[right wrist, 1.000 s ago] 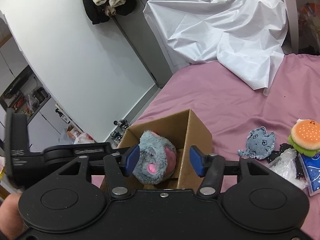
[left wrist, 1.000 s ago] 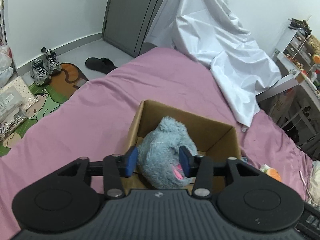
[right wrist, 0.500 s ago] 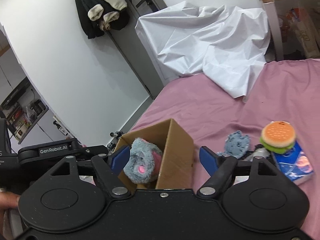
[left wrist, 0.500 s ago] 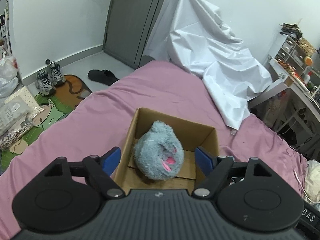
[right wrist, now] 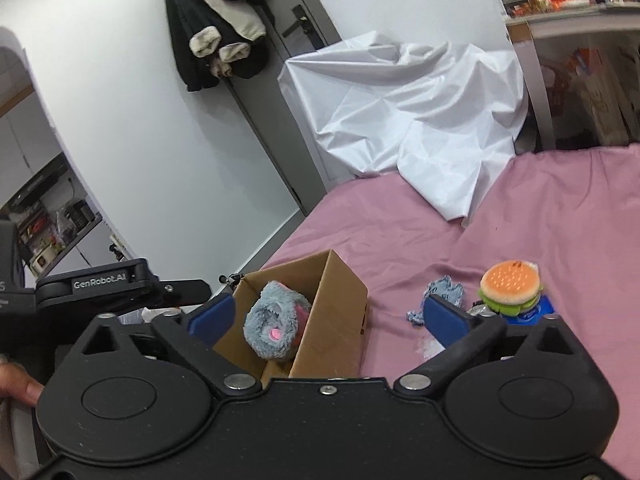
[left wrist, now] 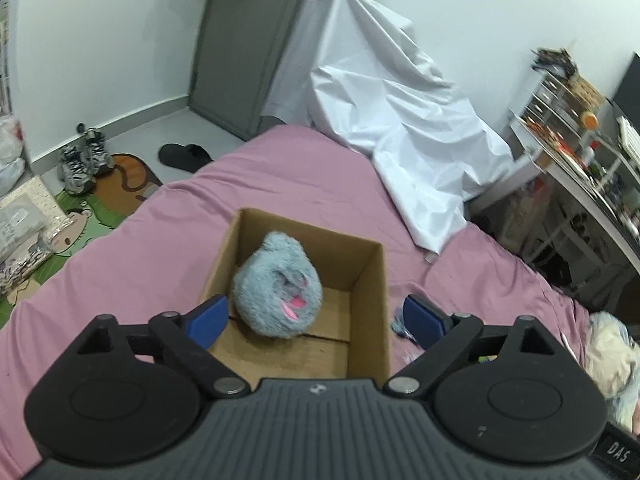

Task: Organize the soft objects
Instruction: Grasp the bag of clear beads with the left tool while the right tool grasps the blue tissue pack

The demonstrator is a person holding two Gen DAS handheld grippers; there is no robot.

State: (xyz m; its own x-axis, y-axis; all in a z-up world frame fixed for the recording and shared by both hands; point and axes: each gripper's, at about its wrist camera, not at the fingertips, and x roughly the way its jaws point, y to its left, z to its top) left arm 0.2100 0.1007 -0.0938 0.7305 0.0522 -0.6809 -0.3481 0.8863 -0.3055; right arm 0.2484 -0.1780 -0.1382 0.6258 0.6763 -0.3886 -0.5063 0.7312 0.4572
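Observation:
A fluffy grey-blue plush [left wrist: 277,285] with pink marks lies inside an open cardboard box [left wrist: 370,292] on the pink bed; it also shows in the right wrist view [right wrist: 276,320], inside the same box [right wrist: 340,316]. My left gripper [left wrist: 316,318] is open and empty, above the box's near side. My right gripper [right wrist: 328,320] is open and empty, to the right of the box. A small blue-grey flat plush [right wrist: 440,294] and a hamburger plush [right wrist: 510,285] lie on the bed right of the box.
A white sheet [left wrist: 400,120] drapes over the bed's far end. A blue packet [right wrist: 542,308] lies under the hamburger. A pale plush [left wrist: 608,356] lies at the bed's right edge. Shoes [left wrist: 80,160] and a mat are on the floor at left. A cluttered desk [left wrist: 580,152] stands at right.
My left gripper opened, let go of the grey plush into the box, and drew back and up. My right gripper also opened wider and pulled away.

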